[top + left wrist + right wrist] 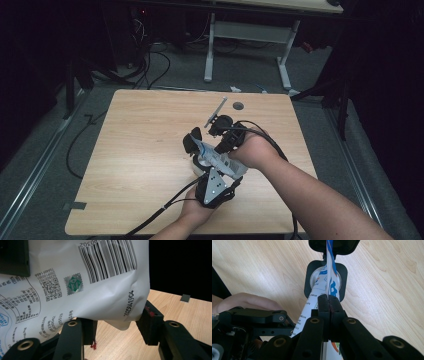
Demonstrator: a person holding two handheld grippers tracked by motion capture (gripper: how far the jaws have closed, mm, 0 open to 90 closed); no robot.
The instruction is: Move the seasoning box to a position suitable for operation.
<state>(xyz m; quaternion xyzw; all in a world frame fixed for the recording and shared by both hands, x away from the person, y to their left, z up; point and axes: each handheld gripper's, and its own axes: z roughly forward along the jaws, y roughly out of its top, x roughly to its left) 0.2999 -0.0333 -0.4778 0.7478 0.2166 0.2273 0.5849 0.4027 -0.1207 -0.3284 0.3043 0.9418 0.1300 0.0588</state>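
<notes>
Had the white bag [207, 154] up just over the middle of the table [145, 150], with the left tongs [118, 327] squeezing its fat lower part from both sides and the right tongs [329, 302] pinched tight on its thin flat top edge. Looked like the start of pulling the bag open: grabbed well in two places, but no rip to be seen yet, so the tearing was likely left to do. Had the left hand [192, 212] low by the near edge, pointing forward, and the right hand [255, 150] reaching in from the right, both close together.
</notes>
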